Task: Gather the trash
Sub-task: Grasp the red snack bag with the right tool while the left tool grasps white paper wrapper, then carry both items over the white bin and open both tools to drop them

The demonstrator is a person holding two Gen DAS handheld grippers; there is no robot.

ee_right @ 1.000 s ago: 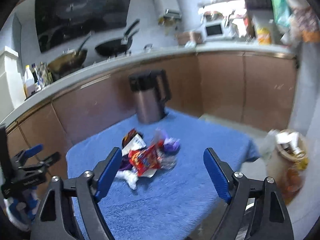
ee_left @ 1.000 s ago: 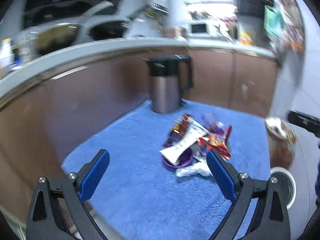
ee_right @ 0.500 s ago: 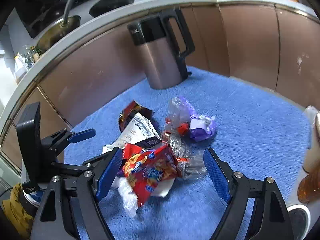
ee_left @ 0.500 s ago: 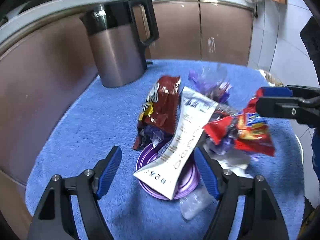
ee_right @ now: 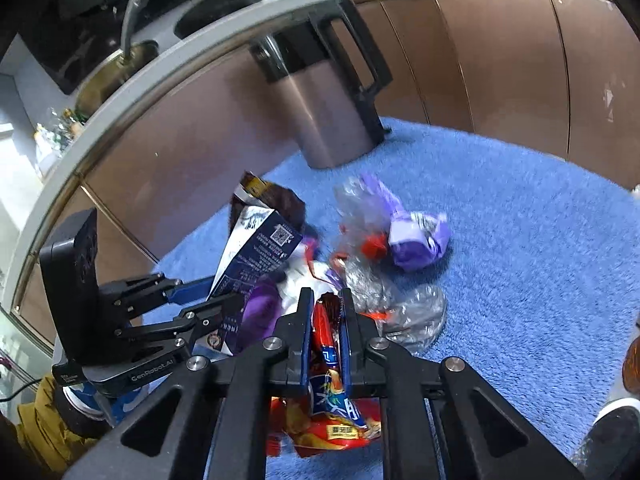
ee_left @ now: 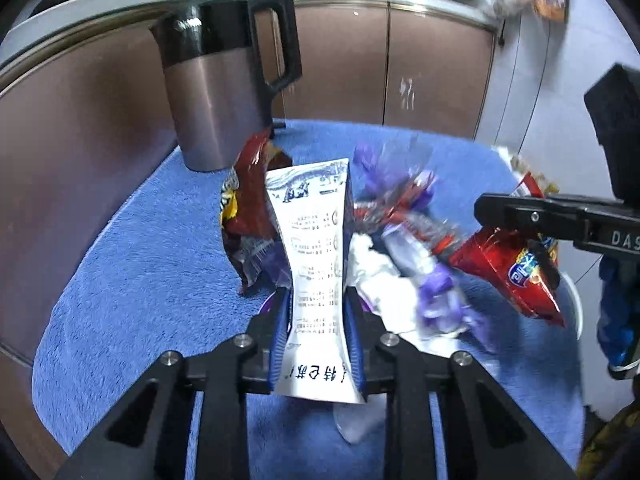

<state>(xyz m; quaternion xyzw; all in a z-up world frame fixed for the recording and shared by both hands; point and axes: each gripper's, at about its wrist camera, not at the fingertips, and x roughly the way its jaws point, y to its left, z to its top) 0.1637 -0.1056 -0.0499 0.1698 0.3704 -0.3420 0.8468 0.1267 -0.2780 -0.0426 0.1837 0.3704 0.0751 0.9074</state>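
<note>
A pile of trash lies on a blue fuzzy mat [ee_left: 132, 280]. My left gripper [ee_left: 318, 300] is shut on a white printed carton wrapper [ee_left: 316, 248], seen from the right wrist as a dark blue and white pack [ee_right: 256, 248]. My right gripper [ee_right: 324, 300] is shut on a red snack bag [ee_right: 326, 420], which hangs from it at the right in the left wrist view [ee_left: 516, 272]. A dark red wrapper [ee_left: 250, 200], purple and clear wrappers [ee_right: 416, 240], crumpled clear plastic [ee_right: 412, 316] and white tissue [ee_left: 376, 272] remain in the pile.
A steel kettle with a black handle [ee_left: 216, 92] stands at the mat's back edge against brown cabinet fronts [ee_left: 432, 60]. A purple dish [ee_right: 260, 308] lies under the pile. A white bin rim [ee_left: 576, 304] shows at the right beyond the mat.
Both grippers came down to the pile and closed: the left on the white carton wrapper, the right on the red snack bag, which is lifted off the pile.
</note>
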